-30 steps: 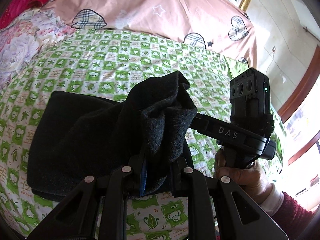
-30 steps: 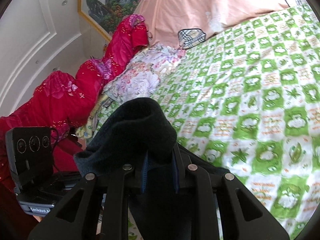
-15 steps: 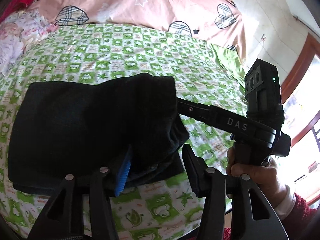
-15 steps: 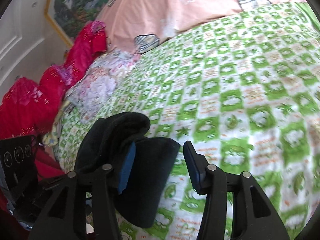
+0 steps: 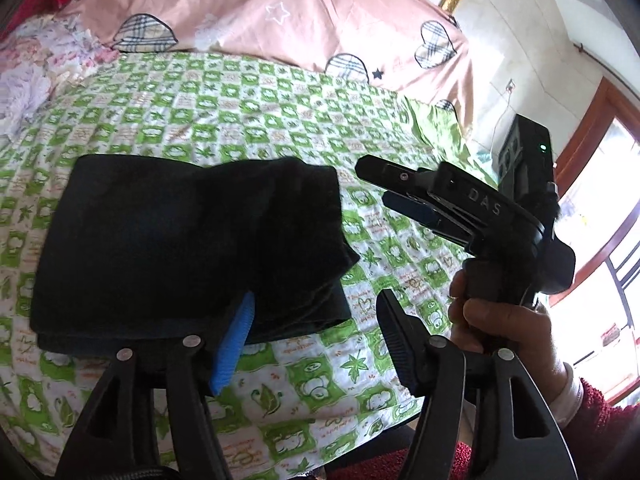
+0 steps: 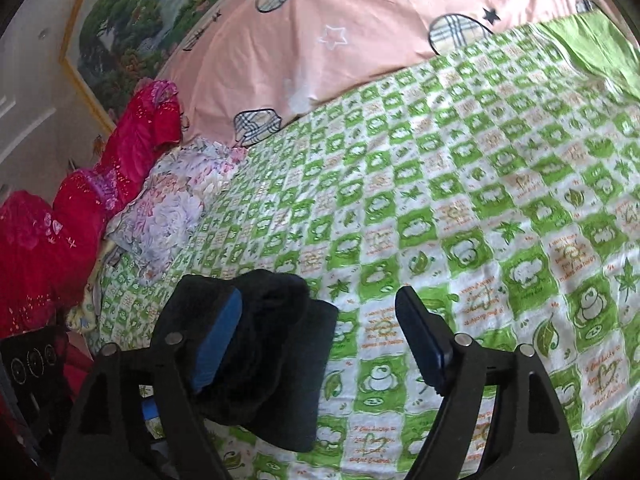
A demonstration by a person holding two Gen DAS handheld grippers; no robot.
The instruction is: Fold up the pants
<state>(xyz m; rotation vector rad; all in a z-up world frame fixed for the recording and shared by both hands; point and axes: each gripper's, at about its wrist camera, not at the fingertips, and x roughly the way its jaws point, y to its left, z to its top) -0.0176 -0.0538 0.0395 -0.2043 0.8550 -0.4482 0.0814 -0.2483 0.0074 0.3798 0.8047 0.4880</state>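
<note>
Black pants (image 5: 188,240) folded into a bundle near the close edge of the green checked bedsheet (image 5: 248,120). Left gripper (image 5: 316,336) spread wide, its blue left pad (image 5: 236,336) against the bundle's near edge; right gripper (image 6: 320,344) likewise wide apart, held by a hand (image 5: 504,320) to the right. Pink quilt (image 5: 260,12) at the far side, framed painting (image 6: 132,28) beyond.

Daylight floods in from the blown-out window (image 5: 612,216) at the right edge of the left wrist view, leaving the green checked bedsheet (image 6: 460,208) bright and softly shadowed, the black pants (image 5: 180,240) nearly featureless, and both fisheye frames bowed, dark-cornered and slightly motion-blurred.
</note>
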